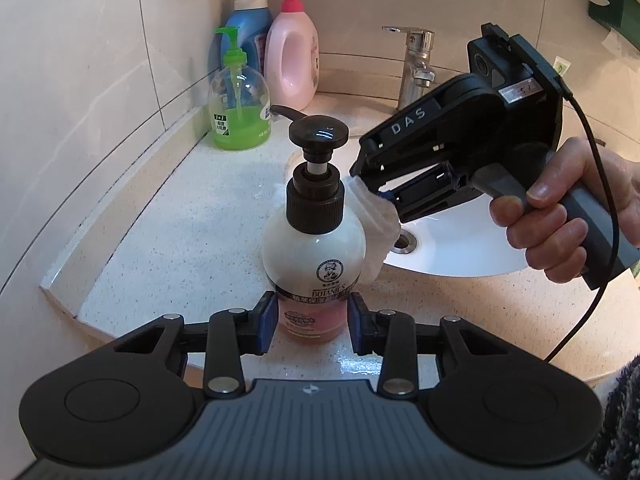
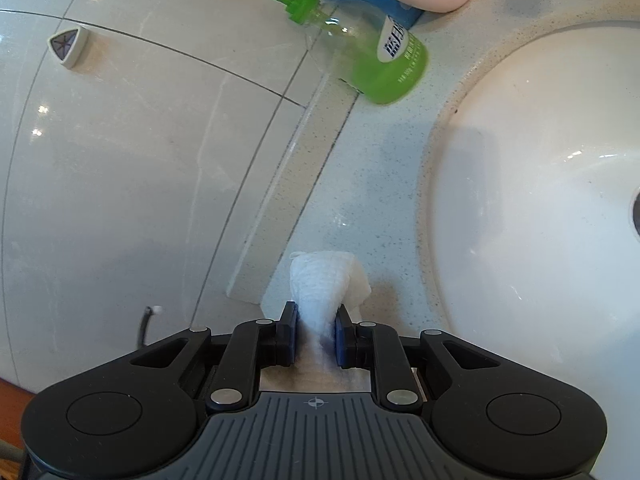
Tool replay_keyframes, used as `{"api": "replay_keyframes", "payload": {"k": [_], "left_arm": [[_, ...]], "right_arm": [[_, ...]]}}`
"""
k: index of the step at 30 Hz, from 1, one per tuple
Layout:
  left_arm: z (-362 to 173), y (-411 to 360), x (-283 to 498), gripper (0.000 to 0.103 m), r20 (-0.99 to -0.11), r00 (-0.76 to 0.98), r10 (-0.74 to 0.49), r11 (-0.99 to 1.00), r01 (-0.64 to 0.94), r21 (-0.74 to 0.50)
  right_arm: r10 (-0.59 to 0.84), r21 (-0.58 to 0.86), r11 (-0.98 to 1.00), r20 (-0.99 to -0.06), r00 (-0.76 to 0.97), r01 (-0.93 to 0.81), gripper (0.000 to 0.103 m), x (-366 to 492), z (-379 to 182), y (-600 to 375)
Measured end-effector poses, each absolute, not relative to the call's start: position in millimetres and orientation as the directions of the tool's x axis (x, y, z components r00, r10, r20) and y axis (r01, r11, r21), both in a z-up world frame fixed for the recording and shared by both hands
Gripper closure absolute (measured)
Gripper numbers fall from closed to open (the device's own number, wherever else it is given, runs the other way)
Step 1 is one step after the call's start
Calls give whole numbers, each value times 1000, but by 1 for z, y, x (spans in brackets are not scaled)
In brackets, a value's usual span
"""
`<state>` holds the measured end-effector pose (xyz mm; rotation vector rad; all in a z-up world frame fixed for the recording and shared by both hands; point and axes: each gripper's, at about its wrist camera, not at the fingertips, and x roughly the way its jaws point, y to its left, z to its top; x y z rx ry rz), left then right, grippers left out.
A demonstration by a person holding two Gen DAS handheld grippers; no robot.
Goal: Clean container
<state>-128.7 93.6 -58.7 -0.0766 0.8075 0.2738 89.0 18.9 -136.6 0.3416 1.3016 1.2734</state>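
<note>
Speckled countertop (four bottles)

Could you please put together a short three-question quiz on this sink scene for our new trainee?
1. True or false: the left gripper is clamped on the lower body of the white pump bottle.
2. What does the right gripper hold? A) a sponge B) a white wipe C) a brush
3. In the left wrist view, what colour is the pump of the bottle with green liquid by the wall?

Key
1. True: its blue pads sit against both sides of the bottle.
2. B: the folded wipe is pinched between its pads, and in the left wrist view it lies against the bottle's shoulder.
3. Green.
</note>
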Motion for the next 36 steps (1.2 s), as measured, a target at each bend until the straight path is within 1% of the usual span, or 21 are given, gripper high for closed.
{"api": "replay_keyframes", "payload": {"k": [3,6,10,12,14,20,23,27,30,36], "left_arm": [[-61,96,-131,61,-729,650,216,960,-276,39],[-63,100,-133,61,-736,639,224,957,-288,42],[-64,108,-136,61,-741,632,227,953,-300,37],[-64,109,-137,61,-740,634,227,955,-292,42],[-63,108,-137,61,-739,634,228,956,-291,46],[-63,107,-137,61,-737,637,226,956,-289,43],[-62,106,-137,61,-734,641,224,958,-284,45],[-62,107,-138,62,-734,643,220,959,-279,43],[-62,108,-138,65,-735,644,214,960,-277,37],[-64,108,-138,65,-737,643,210,961,-274,35]], "right_arm": [[806,779,393,-547,-225,-488,83,87,-151,17],[797,772,408,-562,-223,-488,83,84,-159,11],[763,727,413,-605,-228,-548,83,78,-152,9],[760,714,411,-612,-220,-567,83,78,-144,9],[781,728,395,-587,-213,-560,83,81,-135,8],[867,822,295,-445,-225,-488,83,91,-108,9],[876,846,260,-410,-256,-465,83,93,-105,17],[849,836,269,-440,-291,-478,83,92,-112,32],[853,847,279,-435,-289,-453,83,93,-121,35],[822,825,356,-500,-272,-439,83,95,-147,38]]}}
